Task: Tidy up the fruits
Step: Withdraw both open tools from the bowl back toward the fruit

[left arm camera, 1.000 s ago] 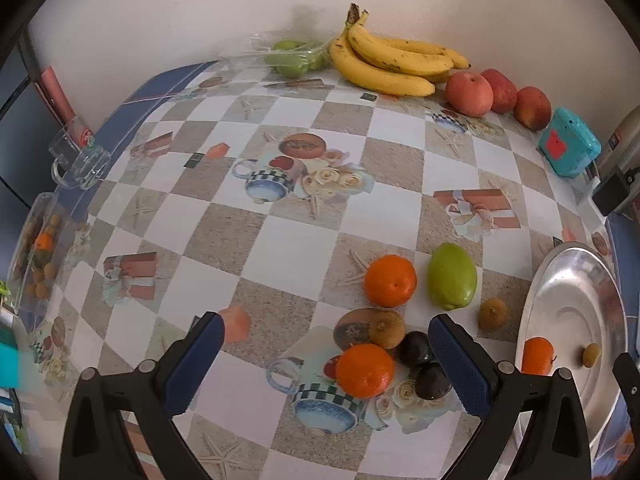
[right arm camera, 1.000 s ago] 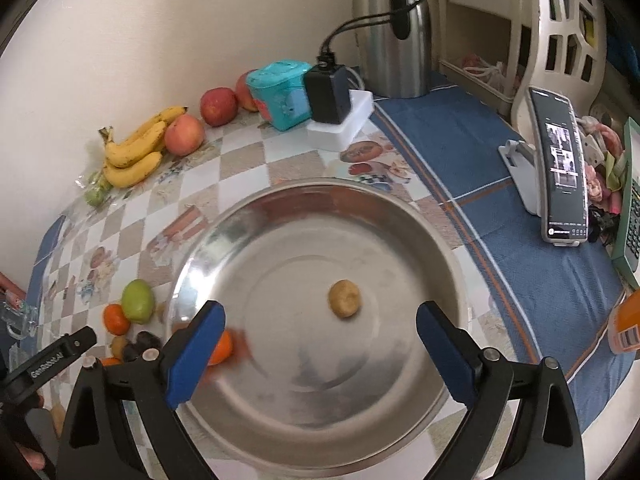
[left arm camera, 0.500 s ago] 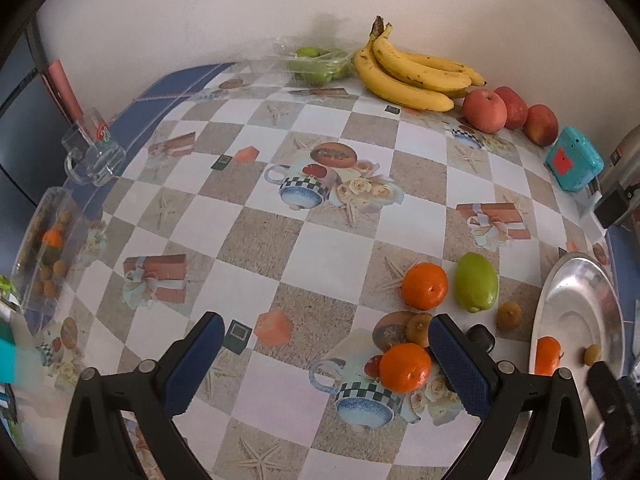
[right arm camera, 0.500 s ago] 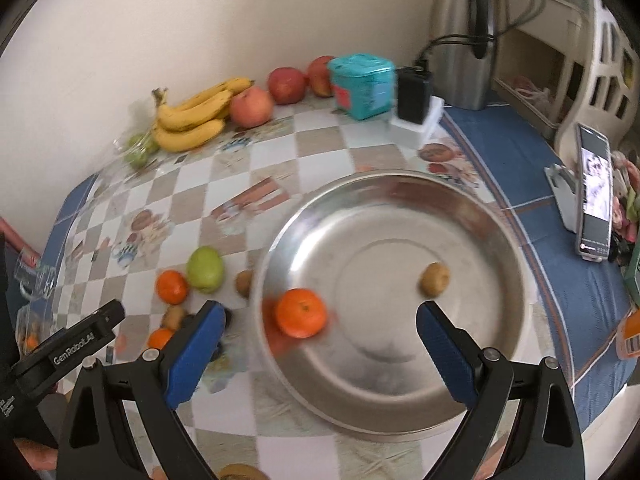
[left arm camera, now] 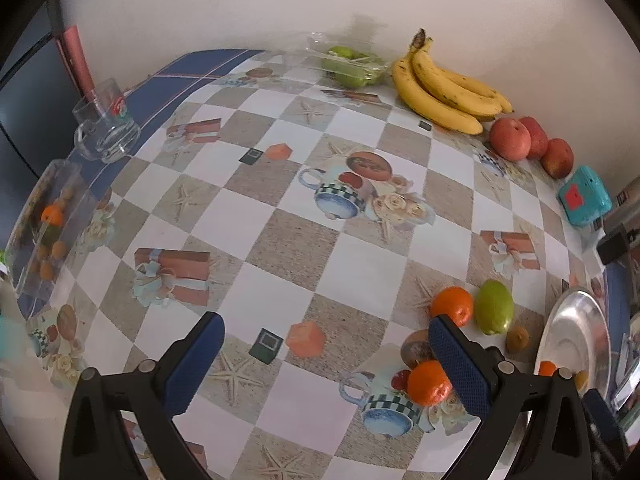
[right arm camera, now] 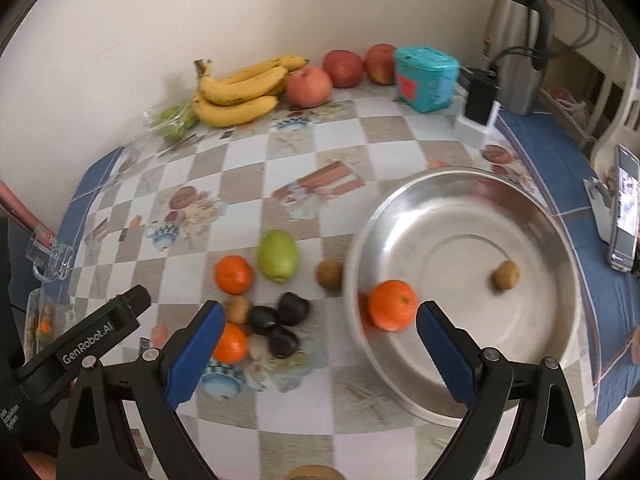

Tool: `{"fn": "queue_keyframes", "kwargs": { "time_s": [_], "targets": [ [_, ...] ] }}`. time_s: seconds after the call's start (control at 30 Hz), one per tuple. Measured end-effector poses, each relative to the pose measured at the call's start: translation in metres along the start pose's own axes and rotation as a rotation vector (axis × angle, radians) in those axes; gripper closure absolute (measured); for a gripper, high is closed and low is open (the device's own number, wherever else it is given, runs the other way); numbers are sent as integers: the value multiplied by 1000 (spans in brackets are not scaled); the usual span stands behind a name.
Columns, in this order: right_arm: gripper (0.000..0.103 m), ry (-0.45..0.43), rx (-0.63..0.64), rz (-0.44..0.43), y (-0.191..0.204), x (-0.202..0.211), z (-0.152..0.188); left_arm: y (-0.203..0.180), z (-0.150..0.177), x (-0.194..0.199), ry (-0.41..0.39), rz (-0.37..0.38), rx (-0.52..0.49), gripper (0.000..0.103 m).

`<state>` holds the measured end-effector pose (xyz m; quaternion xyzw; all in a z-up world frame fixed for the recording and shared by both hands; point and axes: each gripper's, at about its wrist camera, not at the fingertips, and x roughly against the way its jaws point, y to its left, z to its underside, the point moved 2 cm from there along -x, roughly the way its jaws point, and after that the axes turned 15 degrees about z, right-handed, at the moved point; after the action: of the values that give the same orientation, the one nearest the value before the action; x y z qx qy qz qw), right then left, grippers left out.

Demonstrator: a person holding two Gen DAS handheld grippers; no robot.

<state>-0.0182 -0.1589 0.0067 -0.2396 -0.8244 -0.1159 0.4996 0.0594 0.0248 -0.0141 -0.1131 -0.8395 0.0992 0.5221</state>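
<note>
A steel bowl (right arm camera: pixel 540 216) holds an orange (right arm camera: pixel 393 305) and a kiwi (right arm camera: pixel 505 275). Left of it on the table lie two oranges (right arm camera: pixel 233 274), a green mango (right arm camera: pixel 277 256), kiwis (right arm camera: pixel 330 275) and dark fruits (right arm camera: pixel 293 308). My right gripper (right arm camera: pixel 316 354) is open and empty, above the gap between this pile and the bowl. My left gripper (left arm camera: pixel 326 364) is open and empty over the tablecloth, left of the same pile: orange (left arm camera: pixel 429 383), mango (left arm camera: pixel 493 306), bowl (left arm camera: pixel 576 332).
Bananas (right arm camera: pixel 240 94), apples (right arm camera: pixel 309 87), a bag of green fruit (left arm camera: pixel 350 66) and a teal box (right arm camera: pixel 426 73) line the wall. A kettle (right arm camera: pixel 520 36) and a phone (right arm camera: pixel 626 212) stand right. A glass mug (left arm camera: pixel 105 128) and a clear box (left arm camera: pixel 44 224) sit left.
My right gripper has swung left and back from over the bowl; the orange in the bowl has rolled and settled near its left wall. My left gripper has drifted left, away from the pile.
</note>
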Motion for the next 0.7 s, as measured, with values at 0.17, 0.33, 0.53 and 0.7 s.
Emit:
{"fn": "queue_keyframes", "kwargs": {
  "time_s": [0.17,0.33,0.53,0.7],
  "targets": [
    [6,14,30,-24,12,-6,4,7,-1,-3,12,-2,24,0],
    [6,51,-16,18,-6,-17,6,-1,4,-13,70,36,7,0],
    [6,79,-59,25,-23,-23,10,-20,19,-31,161,92,-32,10],
    [6,80,-72,29,-30,-22,12,-31,28,-41,215,118,-51,18]
  ]
}}
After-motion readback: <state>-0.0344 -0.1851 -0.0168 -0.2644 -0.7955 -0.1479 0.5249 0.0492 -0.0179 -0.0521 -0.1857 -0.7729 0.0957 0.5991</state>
